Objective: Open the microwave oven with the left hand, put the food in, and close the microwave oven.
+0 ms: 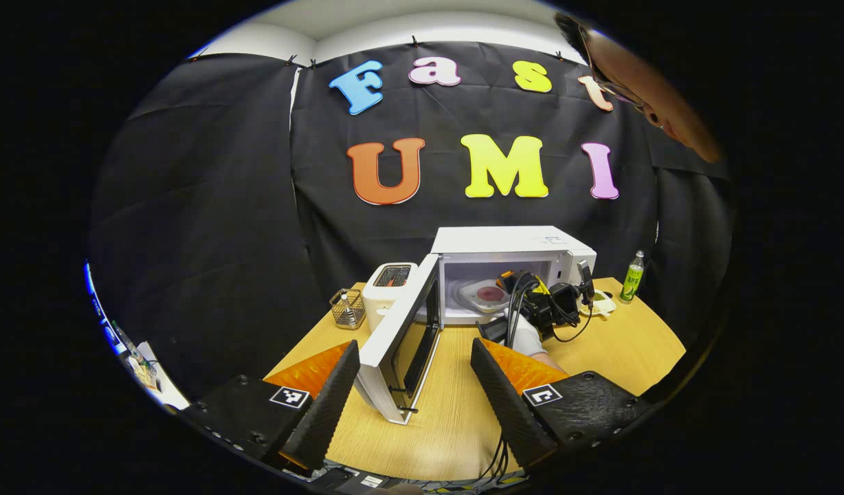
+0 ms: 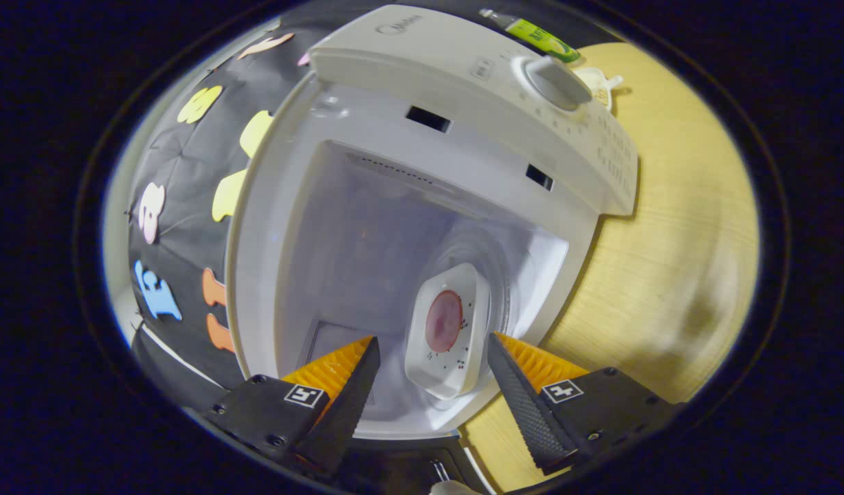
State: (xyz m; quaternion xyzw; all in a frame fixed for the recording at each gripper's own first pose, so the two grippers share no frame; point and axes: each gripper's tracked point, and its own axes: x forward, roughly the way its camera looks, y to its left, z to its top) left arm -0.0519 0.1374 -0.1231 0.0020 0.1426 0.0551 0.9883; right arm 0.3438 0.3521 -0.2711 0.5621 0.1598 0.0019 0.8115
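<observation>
Right hand-held gripper (image 2: 432,371): we see its fingers spread wide at the mouth of the microwave (image 2: 463,89), grasping nothing. The dish (image 2: 446,337) lies between and just beyond the tips, with a gap on each side.
Left hand-held gripper (image 1: 412,381): released, fingers apart over the worktop (image 1: 456,412); the lower edge of the door (image 1: 401,337) stands between them, untouched.
Food: a flat reddish slice (image 2: 443,320) lies in the middle of the dish, and the dish sits on the cavity floor. We judge the placing step done.
Dish handling: white, glossy and rigid, so we expect it to be slippery and breakable. If it must be moved, we would take it across opposite rims and keep it level, since the slice lies loose.
Door: swung fully open on its left hinge. We judge it stiff, light to swing, and latched by a firm push.
Door hold: we advise pressing the outer face near the free edge, away from the hinge; no clamp is needed.
Risk: we would clear the right hand-held gripper (image 1: 532,306) and its cables from the opening before the door swings.
Surroundings: a toaster (image 1: 387,289) and wire basket (image 1: 348,308) stand left of the microwave, a bottle (image 1: 632,277) to its right.
</observation>
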